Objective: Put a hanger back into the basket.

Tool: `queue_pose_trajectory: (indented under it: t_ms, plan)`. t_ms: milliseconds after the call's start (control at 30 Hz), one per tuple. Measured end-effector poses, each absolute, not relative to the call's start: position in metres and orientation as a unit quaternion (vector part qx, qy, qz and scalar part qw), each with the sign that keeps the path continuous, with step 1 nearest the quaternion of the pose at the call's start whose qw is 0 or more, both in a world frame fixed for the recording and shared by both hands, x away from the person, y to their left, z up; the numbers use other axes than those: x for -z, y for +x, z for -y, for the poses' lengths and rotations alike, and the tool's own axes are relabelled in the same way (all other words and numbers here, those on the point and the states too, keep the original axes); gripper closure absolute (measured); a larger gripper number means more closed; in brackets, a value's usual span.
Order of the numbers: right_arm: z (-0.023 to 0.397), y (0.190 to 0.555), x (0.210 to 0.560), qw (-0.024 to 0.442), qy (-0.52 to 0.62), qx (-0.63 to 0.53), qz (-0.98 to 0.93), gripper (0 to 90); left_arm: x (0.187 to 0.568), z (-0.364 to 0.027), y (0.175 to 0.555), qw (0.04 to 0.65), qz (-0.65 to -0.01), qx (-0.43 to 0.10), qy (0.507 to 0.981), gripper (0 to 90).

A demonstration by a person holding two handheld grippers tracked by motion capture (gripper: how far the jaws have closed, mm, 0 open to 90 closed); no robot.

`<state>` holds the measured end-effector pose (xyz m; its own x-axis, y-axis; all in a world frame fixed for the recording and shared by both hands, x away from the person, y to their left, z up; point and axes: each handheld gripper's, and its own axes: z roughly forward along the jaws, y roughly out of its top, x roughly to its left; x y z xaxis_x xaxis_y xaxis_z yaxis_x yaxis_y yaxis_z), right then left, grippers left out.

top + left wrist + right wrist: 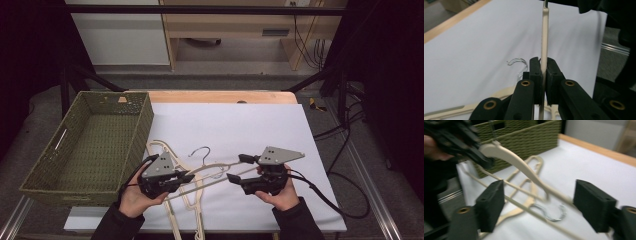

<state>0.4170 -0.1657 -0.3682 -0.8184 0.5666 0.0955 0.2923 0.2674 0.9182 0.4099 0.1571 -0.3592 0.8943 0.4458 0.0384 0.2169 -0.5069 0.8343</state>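
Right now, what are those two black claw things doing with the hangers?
A person holds a gripper in each hand above a white table sheet. The left gripper is clamped shut on a cream wooden clothes hanger with a metal hook, holding it up. The right gripper has its jaws wide open around the hanger's other end, not pressing it. More cream hangers lie on the sheet, beside a green woven basket.

Black two-jaw tools (187, 176) with brass rivets, grey three-cornered plates, trailing black cables, dark sleeves.
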Motion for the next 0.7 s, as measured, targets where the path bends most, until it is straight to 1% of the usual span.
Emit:
queue_pose_trajectory:
  t_ms: [33,67,100,133,167,200,267,300,367,467,500,533,567,600,633,700]
  plan:
    - [0.166,0.417,0.368,0.127,0.273,-0.540,-0.786,22.3,0.358,-0.160,0.410,0.459,-0.199,-0.131,0.856,85.1]
    - [0.175,0.418,0.368,0.143,0.290,-0.541,-0.777,16.1,0.355,-0.164,0.411,0.464,-0.210,-0.138,0.849,85.0]
    - [0.175,0.418,0.368,0.143,0.290,-0.541,-0.777,16.1,0.354,-0.166,0.411,0.467,-0.217,-0.144,0.845,85.0]
    - [0.183,0.418,0.369,0.153,0.306,-0.548,-0.764,12.4,0.349,-0.173,0.411,0.475,-0.232,-0.157,0.834,85.0]
    - [0.183,0.418,0.369,0.153,0.306,-0.548,-0.764,12.4,0.349,-0.173,0.411,0.475,-0.232,-0.157,0.834,84.9]
    - [0.193,0.419,0.369,0.155,0.319,-0.556,-0.752,10.7,0.343,-0.180,0.411,0.484,-0.241,-0.171,0.824,85.0]
    - [0.199,0.419,0.370,0.151,0.331,-0.565,-0.740,8.3,0.339,-0.183,0.410,0.488,-0.248,-0.178,0.818,85.0]
    - [0.199,0.419,0.370,0.151,0.331,-0.565,-0.740,8.3,0.336,-0.187,0.410,0.493,-0.251,-0.183,0.813,85.0]
    - [0.205,0.419,0.371,0.134,0.325,-0.576,-0.738,7.2,0.327,-0.195,0.410,0.503,-0.256,-0.194,0.802,85.0]
    - [0.208,0.417,0.372,0.151,0.329,-0.563,-0.743,7.1,0.316,-0.209,0.412,0.516,-0.262,-0.205,0.790,84.9]
    - [0.213,0.415,0.372,0.166,0.338,-0.559,-0.739,7.0,0.311,-0.214,0.413,0.516,-0.264,-0.209,0.787,84.8]
    - [0.213,0.415,0.372,0.166,0.338,-0.559,-0.739,7.0,0.307,-0.220,0.415,0.515,-0.266,-0.214,0.786,84.8]
    - [0.220,0.414,0.372,0.181,0.347,-0.559,-0.731,6.1,0.300,-0.230,0.419,0.516,-0.277,-0.218,0.781,84.7]
    - [0.223,0.413,0.372,0.184,0.352,-0.561,-0.726,5.9,0.300,-0.230,0.419,0.516,-0.277,-0.218,0.781,84.7]
    - [0.227,0.412,0.372,0.190,0.356,-0.565,-0.720,5.9,0.293,-0.243,0.425,0.522,-0.289,-0.215,0.773,84.5]
    - [0.231,0.411,0.372,0.193,0.360,-0.568,-0.715,5.7,0.290,-0.249,0.428,0.528,-0.287,-0.216,0.770,84.4]
